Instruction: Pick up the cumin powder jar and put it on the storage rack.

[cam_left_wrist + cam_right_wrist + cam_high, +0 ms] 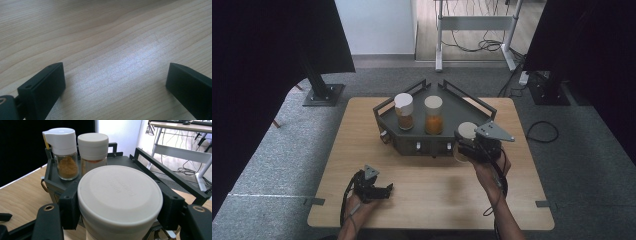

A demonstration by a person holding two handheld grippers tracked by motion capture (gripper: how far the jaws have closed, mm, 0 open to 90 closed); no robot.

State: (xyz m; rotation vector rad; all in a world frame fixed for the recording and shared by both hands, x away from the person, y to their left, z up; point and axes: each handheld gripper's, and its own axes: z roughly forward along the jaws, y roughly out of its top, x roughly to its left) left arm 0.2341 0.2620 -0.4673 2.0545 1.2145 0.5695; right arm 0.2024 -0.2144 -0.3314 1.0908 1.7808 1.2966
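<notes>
Gripping an upright white-lidded jar point(120, 200) between closed jaws, the right gripper point(469, 145) holds it at the tray's point(447, 145) near-right edge, tray lying just beyond, while the left gripper point(379, 191) rests open, empty, well apart.

light: soft, even, from above | glare: pale sheen on the light wooden desk point(130, 62) | shadows: faint, dark curtains at the sides | focus: near white round plastic lid point(120, 192) slightly soft, high view grainy

The high view looked down on the counter point(427, 200); both tongs' cameras sat close, the right sharing the rack point(155, 167) beyond its tongs.
</notes>
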